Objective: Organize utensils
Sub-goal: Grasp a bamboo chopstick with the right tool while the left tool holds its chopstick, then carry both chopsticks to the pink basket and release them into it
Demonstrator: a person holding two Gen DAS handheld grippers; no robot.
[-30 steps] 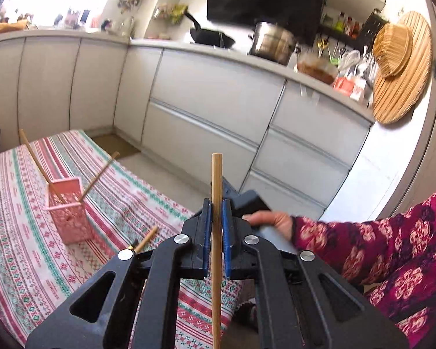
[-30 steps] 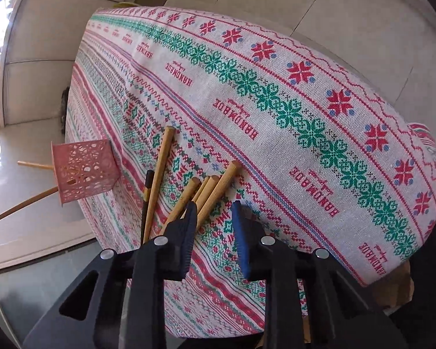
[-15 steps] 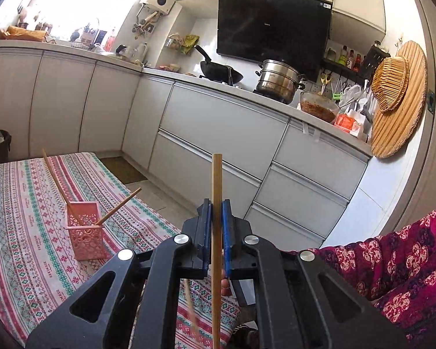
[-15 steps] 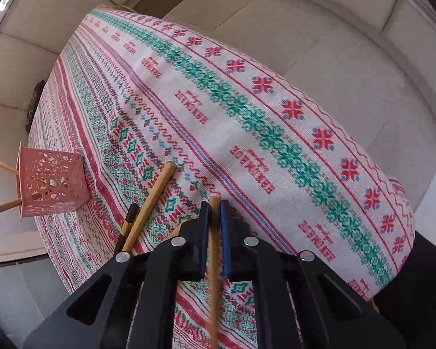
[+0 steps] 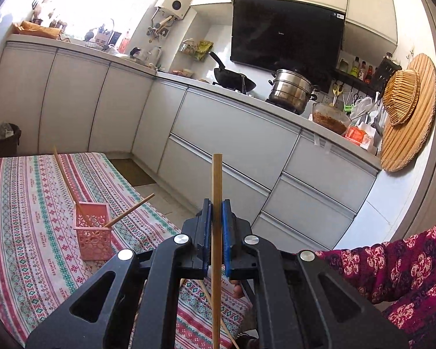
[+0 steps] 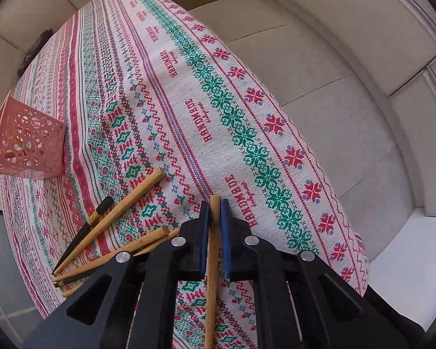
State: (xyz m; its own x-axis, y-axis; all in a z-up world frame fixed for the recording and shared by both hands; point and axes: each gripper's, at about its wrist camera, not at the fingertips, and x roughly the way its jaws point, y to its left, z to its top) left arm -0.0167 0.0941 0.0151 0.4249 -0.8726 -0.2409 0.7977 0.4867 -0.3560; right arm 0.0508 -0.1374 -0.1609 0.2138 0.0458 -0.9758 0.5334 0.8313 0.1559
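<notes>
The tablecloth [image 6: 189, 93] bears the word "HANDMADE" woven in red, repeated in a row along its length near the edge; smaller script beneath it is unreadable.

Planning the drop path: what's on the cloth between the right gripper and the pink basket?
In the right wrist view, loose chopsticks lie on the tablecloth between right gripper and pink basket.

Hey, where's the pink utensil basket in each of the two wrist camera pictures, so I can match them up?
Left wrist view: the pink basket stands lower left on the striped tablecloth, two chopsticks leaning out of it.
Right wrist view: the same basket sits at the far left edge, seen tilted, above the loose chopsticks.
Shared landmark: the striped tablecloth under the basket.
</notes>
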